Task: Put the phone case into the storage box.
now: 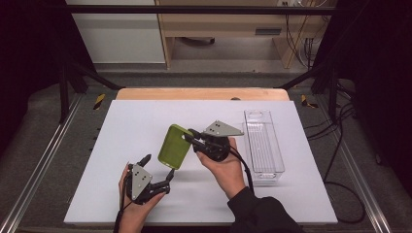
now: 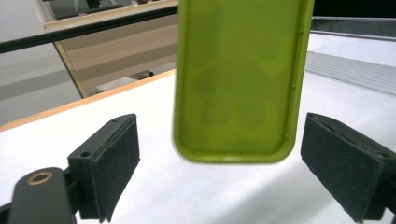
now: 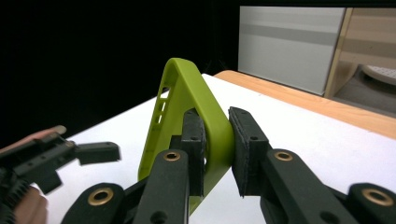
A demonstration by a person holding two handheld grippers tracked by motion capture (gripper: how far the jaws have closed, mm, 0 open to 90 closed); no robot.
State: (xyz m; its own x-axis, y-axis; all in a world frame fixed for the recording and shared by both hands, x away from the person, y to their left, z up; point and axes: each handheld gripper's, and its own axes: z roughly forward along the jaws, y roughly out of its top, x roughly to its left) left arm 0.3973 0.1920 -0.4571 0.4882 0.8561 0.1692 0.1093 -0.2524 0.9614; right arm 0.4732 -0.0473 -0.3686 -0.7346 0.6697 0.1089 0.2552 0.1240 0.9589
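A green phone case (image 1: 175, 146) is held up off the white table top (image 1: 136, 126), clamped at its right edge by my right gripper (image 1: 190, 139). In the right gripper view the case (image 3: 187, 100) stands edge-on with the two black pads (image 3: 243, 140) pressed on its rim. My left gripper (image 1: 158, 167) sits just below and left of the case, jaws wide apart. In the left gripper view the case's lower end (image 2: 238, 79) hangs above and between the two open pads (image 2: 109, 161), touching neither.
A clear plastic bin (image 1: 262, 145) stands lengthwise at the right of the table. A wooden strip (image 1: 201, 93) edges the far side. Black frame bars and cables flank the table.
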